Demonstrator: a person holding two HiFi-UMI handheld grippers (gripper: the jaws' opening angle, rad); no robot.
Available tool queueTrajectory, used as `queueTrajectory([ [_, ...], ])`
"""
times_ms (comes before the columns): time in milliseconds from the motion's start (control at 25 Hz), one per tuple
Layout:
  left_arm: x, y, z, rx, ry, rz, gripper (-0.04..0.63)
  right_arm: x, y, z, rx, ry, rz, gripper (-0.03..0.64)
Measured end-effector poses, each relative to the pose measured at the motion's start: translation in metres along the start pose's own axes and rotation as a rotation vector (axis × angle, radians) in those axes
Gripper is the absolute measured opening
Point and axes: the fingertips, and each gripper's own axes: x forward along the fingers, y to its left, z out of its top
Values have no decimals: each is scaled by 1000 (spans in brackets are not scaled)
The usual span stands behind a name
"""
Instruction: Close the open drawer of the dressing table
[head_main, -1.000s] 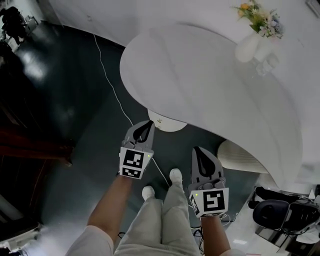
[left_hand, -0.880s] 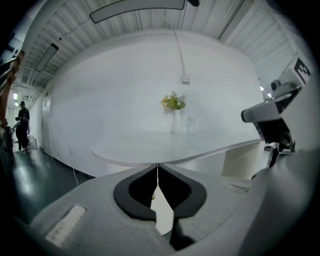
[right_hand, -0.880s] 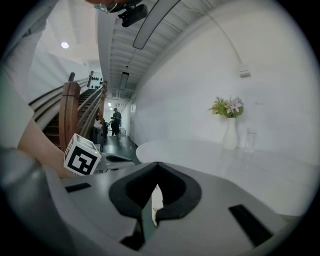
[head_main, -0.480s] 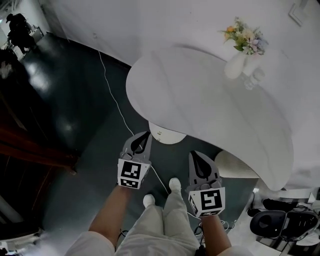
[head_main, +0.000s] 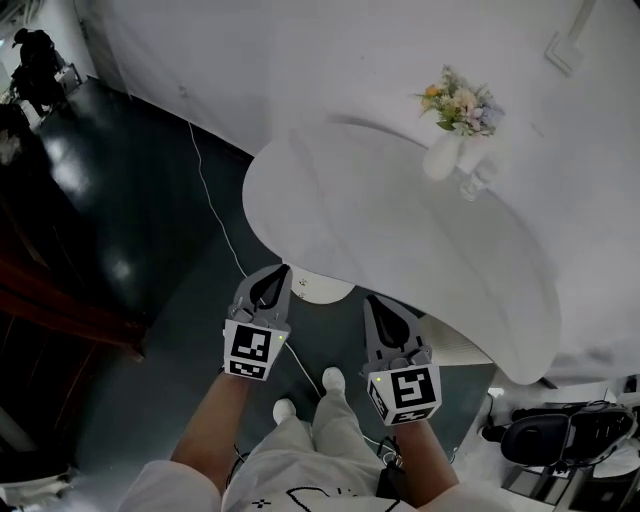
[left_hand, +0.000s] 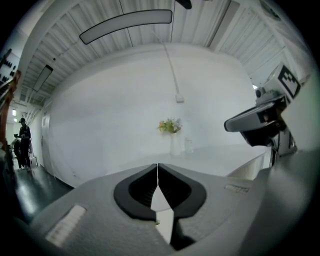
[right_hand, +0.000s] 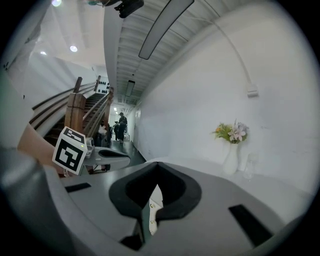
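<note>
While both tools hang near the table's near edge, neither holds anything. The left gripper has its jaws pressed together at the tips, empty. Just right of it, the open drawer shows as a white rounded front poking out from under the near edge of the dressing table. It probably slides lightly and stays stiff, so a flat push on the middle of its front should do; no handle can be made out. The right gripper is likewise closed and empty. Count: one drawer, two grippers, and at the far right one vase and one glass.
</note>
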Motion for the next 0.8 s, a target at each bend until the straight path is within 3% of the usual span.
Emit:
queueTrajectory([
  [800,-9,11,121,96,-160,21,18,1,-44,93,-82,-97,-55,-3],
])
